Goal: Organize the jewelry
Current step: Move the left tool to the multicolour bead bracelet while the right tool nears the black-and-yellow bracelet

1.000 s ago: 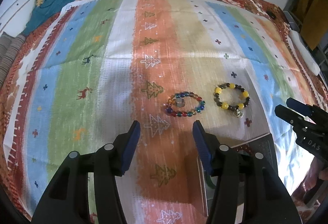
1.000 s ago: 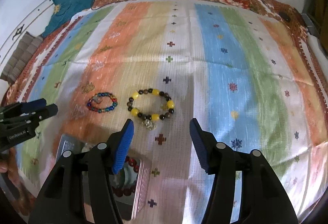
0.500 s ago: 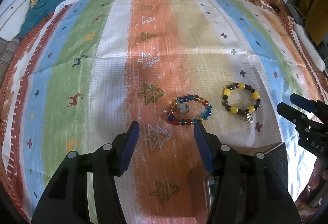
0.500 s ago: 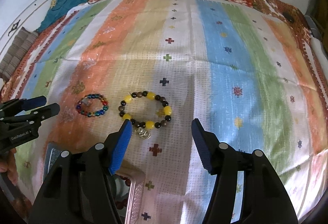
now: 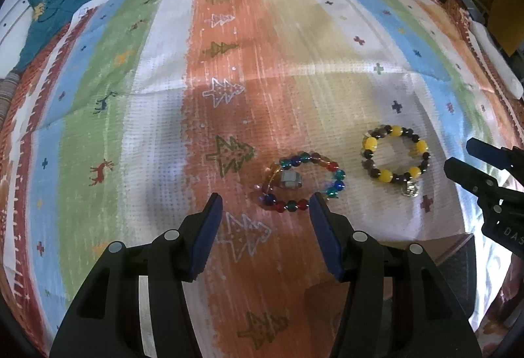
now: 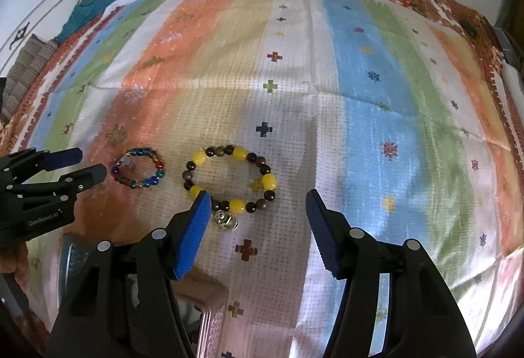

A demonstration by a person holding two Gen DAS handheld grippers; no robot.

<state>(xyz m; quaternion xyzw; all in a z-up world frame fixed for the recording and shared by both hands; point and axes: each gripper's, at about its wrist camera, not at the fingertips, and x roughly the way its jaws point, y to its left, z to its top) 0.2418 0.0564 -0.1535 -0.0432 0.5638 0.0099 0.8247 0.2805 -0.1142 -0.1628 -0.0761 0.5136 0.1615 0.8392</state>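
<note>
Both tongs (image 5: 266, 207) (image 6: 257, 202) gape wide, empty; only right view shows pink box (image 6: 209, 318).

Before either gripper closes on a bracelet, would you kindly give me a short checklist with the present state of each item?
1. Left gripper open, holding nothing: ok.
2. Right gripper open, holding nothing: ok.
3. Multicolour bracelet between the left fingers: not ok; it lies ahead and toward the right finger.
4. Yellow-and-dark bracelet between the right fingers: not ok; it lies just ahead, its near-left edge at the left fingertip.
5. Bracelets apart on the striped cloth, not tangled: ok.
6. Jewelry box ready to receive: cannot tell; only its edge shows beneath the right gripper.
</note>
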